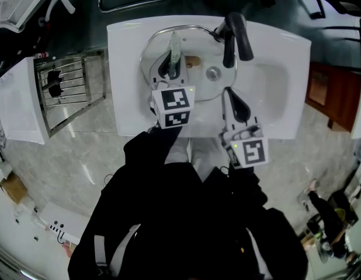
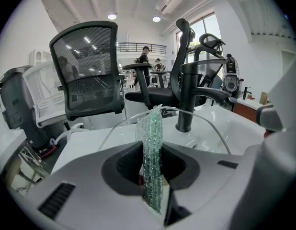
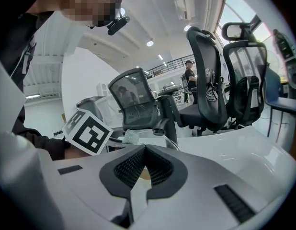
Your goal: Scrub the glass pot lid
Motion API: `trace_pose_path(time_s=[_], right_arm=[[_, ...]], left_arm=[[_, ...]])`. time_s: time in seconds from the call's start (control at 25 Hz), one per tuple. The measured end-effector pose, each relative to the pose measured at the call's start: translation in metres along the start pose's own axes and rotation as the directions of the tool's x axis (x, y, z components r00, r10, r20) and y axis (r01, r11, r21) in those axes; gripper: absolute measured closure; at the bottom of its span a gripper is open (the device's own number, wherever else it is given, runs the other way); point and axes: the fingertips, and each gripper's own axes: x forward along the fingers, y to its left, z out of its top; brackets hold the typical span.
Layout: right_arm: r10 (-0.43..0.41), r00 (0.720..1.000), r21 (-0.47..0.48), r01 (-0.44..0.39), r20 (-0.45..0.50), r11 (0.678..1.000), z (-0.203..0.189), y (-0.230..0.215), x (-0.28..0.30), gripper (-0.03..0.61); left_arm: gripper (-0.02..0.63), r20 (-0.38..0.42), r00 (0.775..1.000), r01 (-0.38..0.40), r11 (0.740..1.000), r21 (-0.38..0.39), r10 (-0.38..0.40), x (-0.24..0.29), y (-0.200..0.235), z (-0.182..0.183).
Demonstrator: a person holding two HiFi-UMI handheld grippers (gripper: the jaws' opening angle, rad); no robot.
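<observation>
Glass, metal-rimmed: the glass pot lid (image 1: 195, 85) sits in the basin of the white bench (image 1: 274, 57), in its left half. Its tan knob (image 1: 193, 61) is near the middle and the black tap (image 1: 236, 37) stands at the far edge just behind it.

My left gripper (image 1: 169, 66) comes in over the lid's left side. Its jaws are clamped on a green glittery scrub cloth (image 2: 152, 157), which sticks up past the tips. I cannot tell whether the cloth is touching the glass.

My right gripper (image 1: 232, 101) is at the lid's near-right rim. Its jaws are drawn together, and I read them as pinching that rim to steady the lid.

Progress, as I judge it:
- Grip and tool are both set, so the setup is done.
- No suds, running water or wiped streaks show, so I can't credit any area as cleaned.
- Scrubbing looks to be at or near its start.
- The top face, the rim and the underside all remain, then a rinse.
</observation>
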Motion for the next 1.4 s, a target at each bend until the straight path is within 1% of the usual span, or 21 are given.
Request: trace_pose_path(time_s=[0.6, 1.24, 1.4], right_arm=[[-0.017, 1.0, 0.005, 0.017, -0.004, 1.0, -0.006, -0.006, -0.001, 0.591], [-0.029, 1.0, 0.008, 0.029, -0.009, 1.0, -0.011, -0.01, -0.005, 0.591], [-0.036, 0.999, 0.007, 0.036, -0.008, 0.999, -0.011, -0.011, -0.007, 0.591]], left_arm=[[0.541, 0.013, 0.998, 0.062, 0.998, -0.012, -0.061, 0.008, -0.019, 0.011], [0.535, 0.023, 0.991, 0.135, 0.991, 0.013, -0.135, 0.014, -0.039, 0.017], [0.535, 0.024, 0.987, 0.16, 0.987, 0.036, -0.16, 0.015, -0.047, 0.02]])
